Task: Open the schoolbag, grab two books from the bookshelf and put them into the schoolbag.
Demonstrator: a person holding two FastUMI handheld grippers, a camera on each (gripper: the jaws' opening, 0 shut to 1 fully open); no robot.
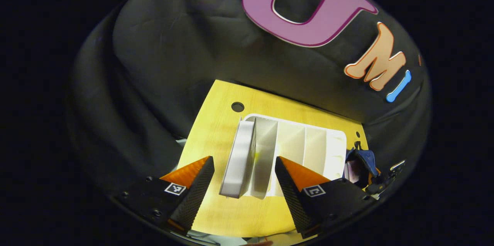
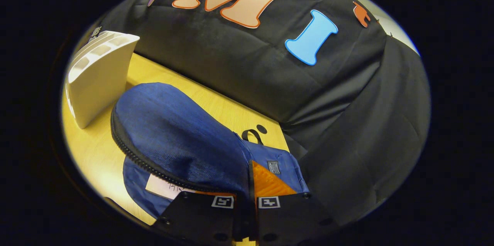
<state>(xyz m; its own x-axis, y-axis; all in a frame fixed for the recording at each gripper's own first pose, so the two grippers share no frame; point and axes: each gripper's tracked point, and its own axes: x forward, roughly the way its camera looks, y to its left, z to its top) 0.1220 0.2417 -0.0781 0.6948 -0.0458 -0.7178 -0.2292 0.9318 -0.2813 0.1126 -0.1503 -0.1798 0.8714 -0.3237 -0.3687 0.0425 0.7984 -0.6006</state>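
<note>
left gripper [image 1: 244, 174]: spread wide around a white book [image 1: 239, 161] standing in the white bookshelf [image 1: 308, 142] | right gripper [image 2: 247, 196]: pinching the blue schoolbag [image 2: 181, 138] flap, lifted | bookshelf beside schoolbag on the yellow table [image 1: 216, 122]

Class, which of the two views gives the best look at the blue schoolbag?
The right gripper view: the schoolbag lies large and near, its flap raised, its zip edge plain, something pale inside. In the left gripper view the schoolbag is just a small blue corner at the edge, beside the white bookshelf.
</note>
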